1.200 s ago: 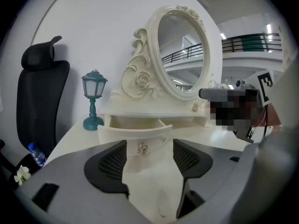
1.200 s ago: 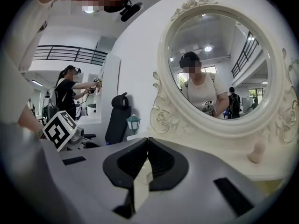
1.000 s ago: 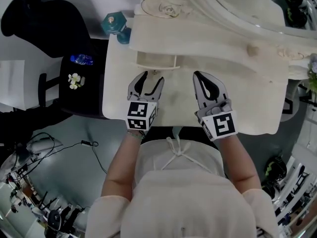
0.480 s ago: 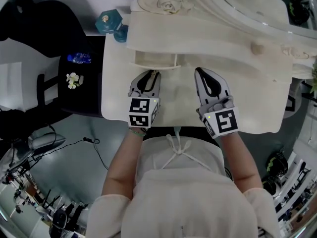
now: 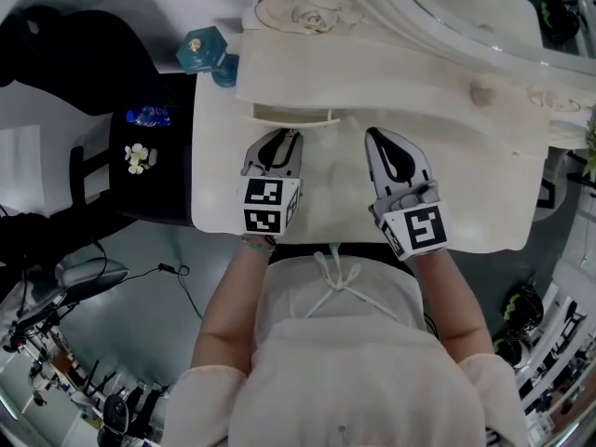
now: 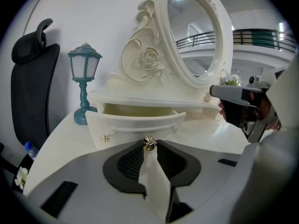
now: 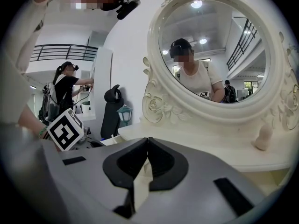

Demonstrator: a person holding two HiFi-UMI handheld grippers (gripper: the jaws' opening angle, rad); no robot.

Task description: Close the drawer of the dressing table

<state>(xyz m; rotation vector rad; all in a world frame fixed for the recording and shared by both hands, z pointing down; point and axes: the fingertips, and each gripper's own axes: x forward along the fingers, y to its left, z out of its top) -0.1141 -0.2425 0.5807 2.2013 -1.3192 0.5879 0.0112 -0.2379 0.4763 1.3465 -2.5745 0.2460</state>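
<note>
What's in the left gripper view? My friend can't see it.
The left gripper has just closed its jaws on the gold knob of an open white drawer. Behind stand a teal lamp and an oval mirror.

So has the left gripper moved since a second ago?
Yes. The left gripper edged slightly toward the drawer, and its jaws have just closed on its gold knob.

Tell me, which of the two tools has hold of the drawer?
The left tool: its jaws have just closed on the gold drawer knob. The right tool is shut, empty.
</note>
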